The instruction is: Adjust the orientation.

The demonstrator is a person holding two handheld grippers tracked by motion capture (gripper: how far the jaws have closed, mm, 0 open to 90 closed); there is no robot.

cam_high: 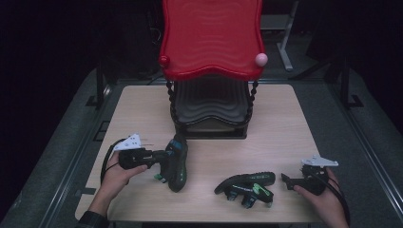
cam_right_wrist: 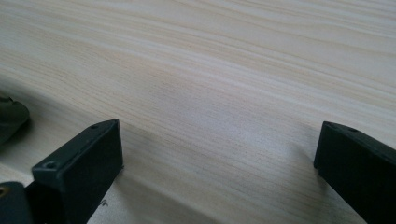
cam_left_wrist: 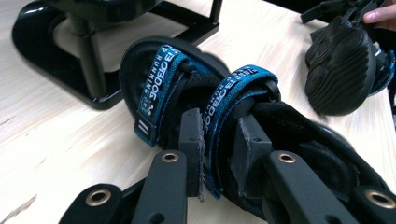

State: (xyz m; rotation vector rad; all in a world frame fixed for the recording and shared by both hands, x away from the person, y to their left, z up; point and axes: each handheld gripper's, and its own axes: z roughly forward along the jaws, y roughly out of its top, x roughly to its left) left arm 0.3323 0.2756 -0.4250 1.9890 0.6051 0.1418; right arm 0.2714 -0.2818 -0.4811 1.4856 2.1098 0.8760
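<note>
1. Counter [cam_high: 280,128]: light wood top, fills the middle of the high view, dark floor around it.
2. Rack [cam_high: 211,102]: black two-level stand at 12 o'clock on the counter, twisted black posts, wavy red tray [cam_high: 209,33] on top. A pink ball [cam_high: 261,59] sits at the tray's front corner on the 3 o'clock side, a red knob [cam_high: 164,61] at the corner on the 9 o'clock side.
3. Left sandal [cam_high: 177,161]: black with blue straps, at 7 o'clock from the rack base and near it, toe pointing toward 12. In the left gripper view the straps read "RUNNING", and the sandal [cam_left_wrist: 196,107] lies just beside the rack foot [cam_left_wrist: 60,56].
4. Right sandal [cam_high: 247,184]: black with green accents, at 5 o'clock on the counter, tipped on its side. In the left gripper view its tread sole [cam_left_wrist: 341,70] faces the camera at 2 o'clock.
5. Left gripper [cam_high: 164,156]: held by the left hand [cam_high: 119,173] at 8 o'clock, clenched on the left sandal. The left gripper view shows the jaws pinching the rear blue strap [cam_left_wrist: 222,121] between them.
6. Right gripper [cam_high: 286,179]: held by the right hand [cam_high: 323,197] at 4 o'clock, just beside the right sandal's heel end, not touching. Released: in the right gripper view the jaws stand wide apart over bare wood [cam_right_wrist: 210,93].
</note>
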